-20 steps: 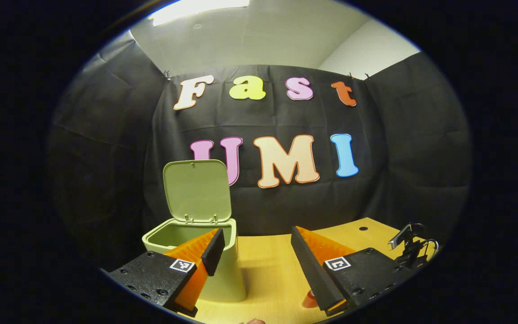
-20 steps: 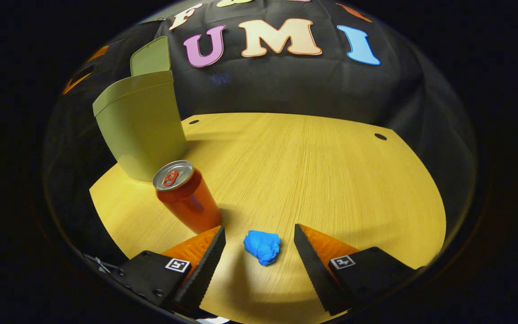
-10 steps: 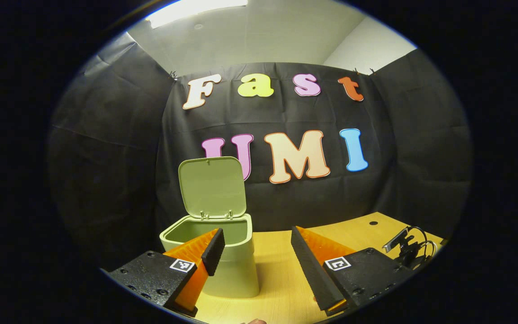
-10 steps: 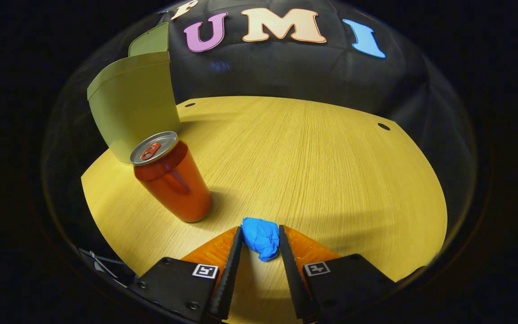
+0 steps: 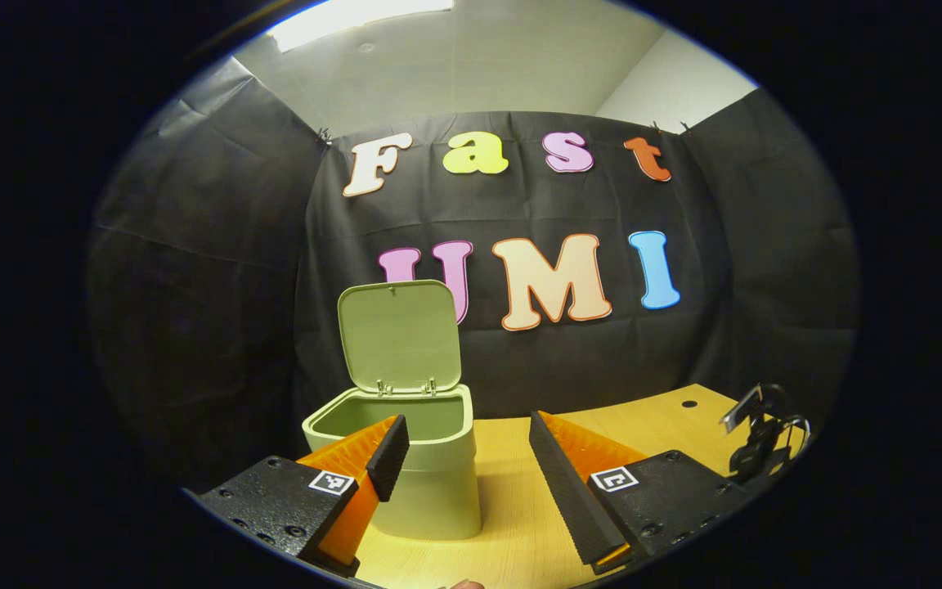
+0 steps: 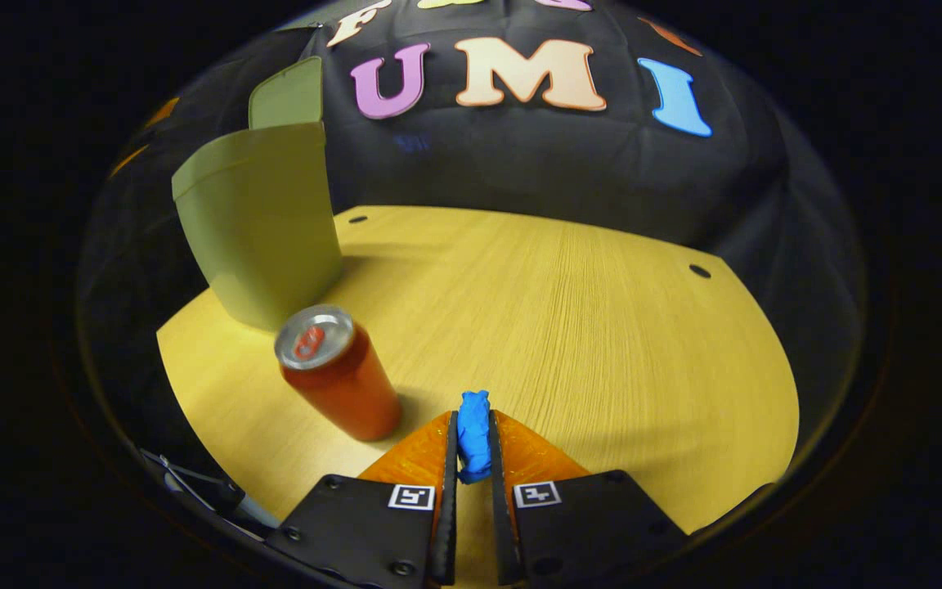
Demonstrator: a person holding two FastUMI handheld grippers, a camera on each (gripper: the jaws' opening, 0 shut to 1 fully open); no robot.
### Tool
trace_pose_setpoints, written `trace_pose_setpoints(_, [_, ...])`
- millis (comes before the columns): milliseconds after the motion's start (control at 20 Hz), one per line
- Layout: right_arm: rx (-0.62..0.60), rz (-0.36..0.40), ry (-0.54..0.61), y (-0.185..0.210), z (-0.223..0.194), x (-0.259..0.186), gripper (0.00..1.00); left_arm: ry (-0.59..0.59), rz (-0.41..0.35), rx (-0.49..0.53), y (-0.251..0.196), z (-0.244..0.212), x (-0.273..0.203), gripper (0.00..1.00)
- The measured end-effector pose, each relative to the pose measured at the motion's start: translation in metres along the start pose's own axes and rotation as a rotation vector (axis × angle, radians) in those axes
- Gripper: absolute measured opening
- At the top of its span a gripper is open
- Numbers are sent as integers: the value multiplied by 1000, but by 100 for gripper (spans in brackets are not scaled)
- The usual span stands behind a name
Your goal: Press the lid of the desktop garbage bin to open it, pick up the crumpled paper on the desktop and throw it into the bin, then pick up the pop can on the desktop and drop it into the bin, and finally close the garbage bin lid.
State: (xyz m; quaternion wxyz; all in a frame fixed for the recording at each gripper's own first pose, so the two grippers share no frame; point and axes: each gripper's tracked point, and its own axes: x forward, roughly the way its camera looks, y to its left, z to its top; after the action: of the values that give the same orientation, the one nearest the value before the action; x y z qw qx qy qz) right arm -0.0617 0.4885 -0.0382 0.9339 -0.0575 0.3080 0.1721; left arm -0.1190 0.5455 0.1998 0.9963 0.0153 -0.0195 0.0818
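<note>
Gripping now: the right gripper (image 6: 472, 438), low centre of the right gripper view, has both fingers pressed onto the crumpled paper (image 6: 473, 432), squeezed into a thin blue wad between them, likely so a light, springy thing cannot slip out on the way over.
Paper's place: at the bottom middle of that view, clamped between the fingers just above the desktop (image 6: 602, 327); whether it touches the wood I cannot tell.
Bin: the garbage bin (image 6: 262, 225) stands at the upper left of the right gripper view, its lid (image 5: 400, 335) upright in the left gripper view's centre left, so the mouth is free for a drop from above.
Can: the pop can (image 6: 336, 372) stands upright at lower left, between the paper and the bin, near the fingers; a straight low path looks likely to knock it, so lifting first seems wise.
Left claw: the left gripper (image 5: 463, 458) is spread wide with nothing between its fingers, pointing toward the bin from the lower part of its view, probably parked clear until needed.
Step in hand: carrying the paper; can and lid closing not yet done.
</note>
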Motion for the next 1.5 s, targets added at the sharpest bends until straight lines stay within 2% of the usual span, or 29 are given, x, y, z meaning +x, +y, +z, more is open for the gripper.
trace_pose_setpoints(50, [12, 2, -47, 0, 22, -3, 18, 6, 5, -2, 3, -2, 1, 89])
trace_pose_setpoints(100, [25, 4, -95, 1, 46, -8, 21, 7, 10, -3, 4, -3, 0, 89])
trace_pose_setpoints(300, [49, 28, -259, 14, 126, -27, 21, 1, 32, -14, 15, -2, -1, 91])
trace_pose_setpoints(450, [55, 59, -358, 28, 176, -46, 21, -4, 50, -16, 25, -2, -1, 89])
trace_pose_setpoints(650, [62, 135, -457, 66, 229, -64, 21, -1, 68, -18, 40, -6, -5, 89])
trace_pose_setpoints(1000, [32, 282, -513, 154, 270, -58, 19, 8, 100, 6, 82, -15, -13, 89])
trace_pose_setpoints(1300, [-44, 351, -529, 227, 282, -39, 20, 38, 125, 4, 122, -32, -16, 89])
trace_pose_setpoints(1350, [-58, 356, -541, 240, 287, -38, 18, 39, 128, 4, 128, -33, -15, 91])
trace_pose_setpoints(1500, [-67, 369, -532, 270, 289, -24, 20, 40, 128, 4, 141, -36, -12, 89])
